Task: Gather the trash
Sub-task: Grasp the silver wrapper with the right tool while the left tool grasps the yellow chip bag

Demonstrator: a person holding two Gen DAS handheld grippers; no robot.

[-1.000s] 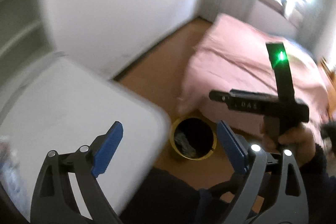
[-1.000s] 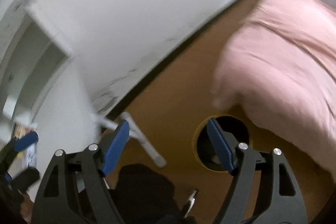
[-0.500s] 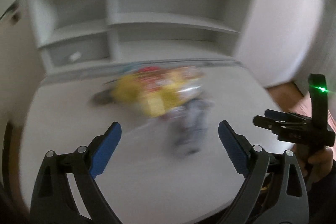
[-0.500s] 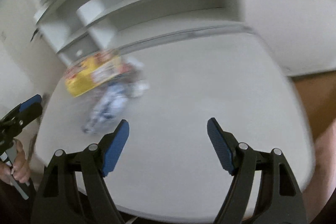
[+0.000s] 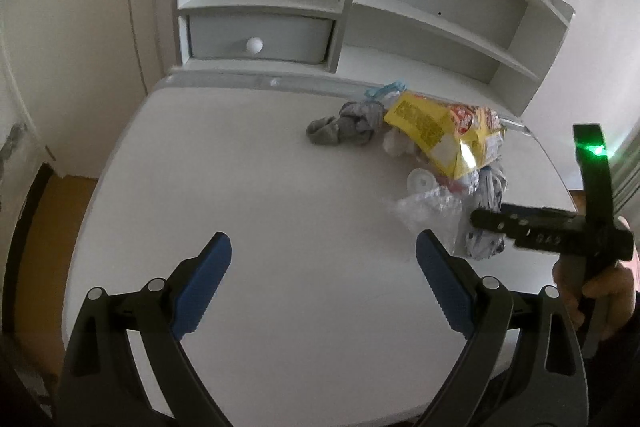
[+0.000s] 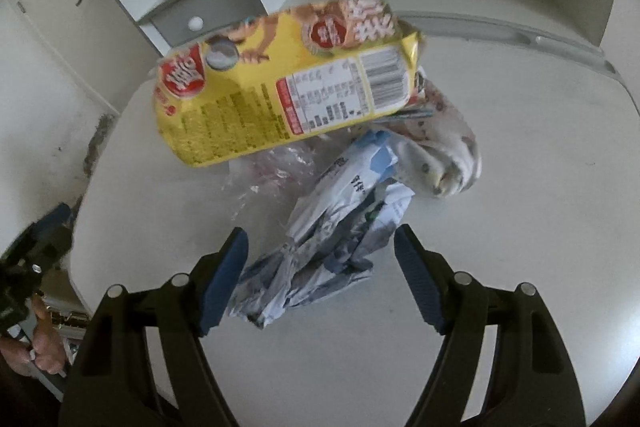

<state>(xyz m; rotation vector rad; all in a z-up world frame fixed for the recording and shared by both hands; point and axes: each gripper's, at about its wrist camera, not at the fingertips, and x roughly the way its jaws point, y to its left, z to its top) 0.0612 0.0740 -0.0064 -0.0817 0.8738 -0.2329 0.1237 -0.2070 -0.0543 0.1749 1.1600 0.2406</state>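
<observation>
A pile of trash lies on the white desk (image 5: 248, 195). It holds a yellow snack bag (image 6: 280, 87), also in the left wrist view (image 5: 444, 131), a crumpled white-and-blue wrapper (image 6: 332, 247), clear plastic film (image 6: 264, 179) and a patterned cloth (image 6: 444, 151). A grey sock (image 5: 344, 125) lies left of the bag. My right gripper (image 6: 320, 275) is open, its fingers on either side of the crumpled wrapper's near end. My left gripper (image 5: 322, 283) is open and empty over bare desk, left of the pile.
White shelves with a small drawer (image 5: 256, 39) stand at the back of the desk. A white door (image 5: 68, 7) is at the left. Wooden floor (image 5: 44, 227) shows past the desk's left edge.
Both grippers swung from the floor, bin and pink bed up to the desk. The right gripper has closed in on the trash pile. Both stayed open.
</observation>
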